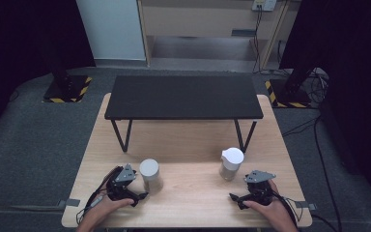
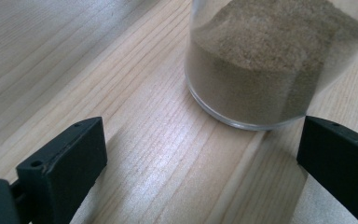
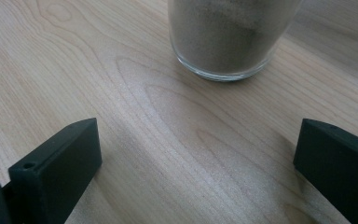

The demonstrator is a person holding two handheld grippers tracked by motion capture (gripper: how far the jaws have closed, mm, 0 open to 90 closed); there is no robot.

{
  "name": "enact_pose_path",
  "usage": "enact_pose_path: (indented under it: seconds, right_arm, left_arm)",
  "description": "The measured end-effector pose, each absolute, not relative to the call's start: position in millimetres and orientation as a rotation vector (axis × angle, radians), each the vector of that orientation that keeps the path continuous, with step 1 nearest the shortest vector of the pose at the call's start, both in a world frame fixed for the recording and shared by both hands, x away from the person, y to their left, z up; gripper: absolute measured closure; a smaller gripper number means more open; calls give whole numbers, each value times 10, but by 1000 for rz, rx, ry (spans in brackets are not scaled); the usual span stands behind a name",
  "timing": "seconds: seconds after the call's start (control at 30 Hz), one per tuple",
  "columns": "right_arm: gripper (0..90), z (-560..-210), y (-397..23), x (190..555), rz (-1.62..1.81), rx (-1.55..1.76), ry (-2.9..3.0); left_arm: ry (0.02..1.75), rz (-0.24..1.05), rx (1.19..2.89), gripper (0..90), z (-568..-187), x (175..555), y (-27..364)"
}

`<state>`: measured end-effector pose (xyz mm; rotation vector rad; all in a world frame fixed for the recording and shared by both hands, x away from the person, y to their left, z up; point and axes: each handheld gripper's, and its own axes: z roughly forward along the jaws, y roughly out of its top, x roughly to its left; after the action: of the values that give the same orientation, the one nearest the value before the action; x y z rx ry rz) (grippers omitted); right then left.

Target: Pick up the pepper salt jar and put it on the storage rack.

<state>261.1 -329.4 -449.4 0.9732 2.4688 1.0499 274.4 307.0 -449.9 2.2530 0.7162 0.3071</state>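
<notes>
Left tool [image 2: 200, 154] gapes wide, empty, near sand-filled jar [image 2: 265, 65]. Right tool [image 3: 196, 158] equally wide, empty, facing lidded jar [image 1: 231, 164] on table [image 1: 193, 193].

A pale wooden tabletop [image 2: 135, 140] is seen close up, its grain running diagonally from six o'clock toward one o'clock. The left gripper [image 2: 200, 158] is seen from behind its two black jaws, which are spread wide apart: one is placed at eight o'clock, the other at four o'clock, with bare wood between them. A clear glass jar [image 2: 256, 79] is set upright on the table at one o'clock, just beyond the jaws and nearer the four o'clock one. It is partly filled with fine brown powder [image 2: 261, 51], heaped unevenly. The jar's top is cut off by the frame. Nothing is held between the jaws.
</notes>
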Motion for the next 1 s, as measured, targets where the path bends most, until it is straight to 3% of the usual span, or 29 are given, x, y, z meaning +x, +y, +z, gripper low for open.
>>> enact_pose_path:
  seconds: [1.0]
  right_arm:
    - [15, -4493, -3287, 2601, 1048, 979, 2465]
  left_arm:
    - [727, 343, 2230, 22, -4504, 2642, 3079]
